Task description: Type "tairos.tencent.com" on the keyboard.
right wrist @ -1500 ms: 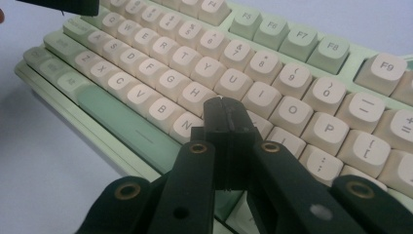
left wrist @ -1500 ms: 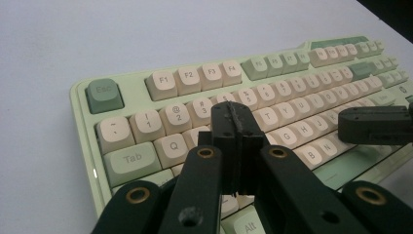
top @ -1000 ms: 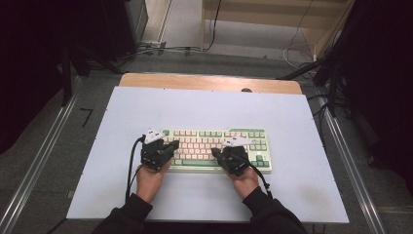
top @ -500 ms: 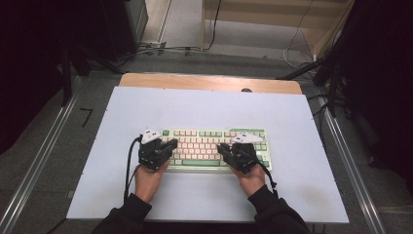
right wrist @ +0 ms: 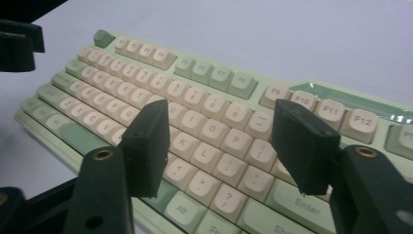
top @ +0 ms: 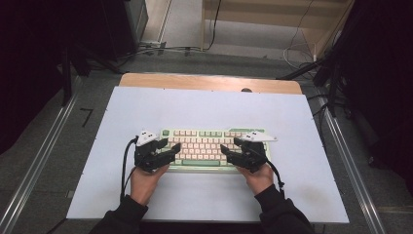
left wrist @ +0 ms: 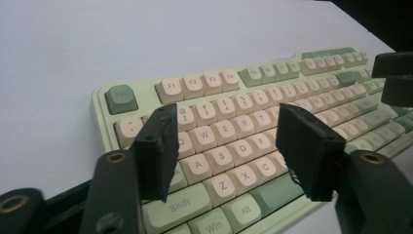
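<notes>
A: Status on the keyboard (top: 214, 148)?

B: It lies flat on the white table (top: 204, 109), near the person's edge, roughly centred. Left gripper (top: 171, 148) is over its left end, right gripper (top: 229, 147) over its right half, both pointing inward.

A: Jaws?

B: Both sets stand apart, nothing between them. In the left gripper view the left gripper (left wrist: 224, 146) hangs above the Q/A/Z columns; the gap frames W, S, D, X, C. In the right gripper view the right gripper (right wrist: 221, 146) sits over K, L, O, P, with Enter under the far jaw.

A: Contact?

B: Can't tell for sure. The jaw tips look just above the keycaps, not pressing. No key looks depressed.

A: So progress?

B: Judging by the layout: approach is done, both grippers are staged over the keys. The actual work, pressing keys or gripping the case, looks not yet started. Keyboard sits square to the table edge and no keycaps look missing.

A: Anything else on the table?

B: No. Wooden strip (top: 209, 82) shows along the far edge, cables on the floor (top: 185, 48) beyond.
</notes>
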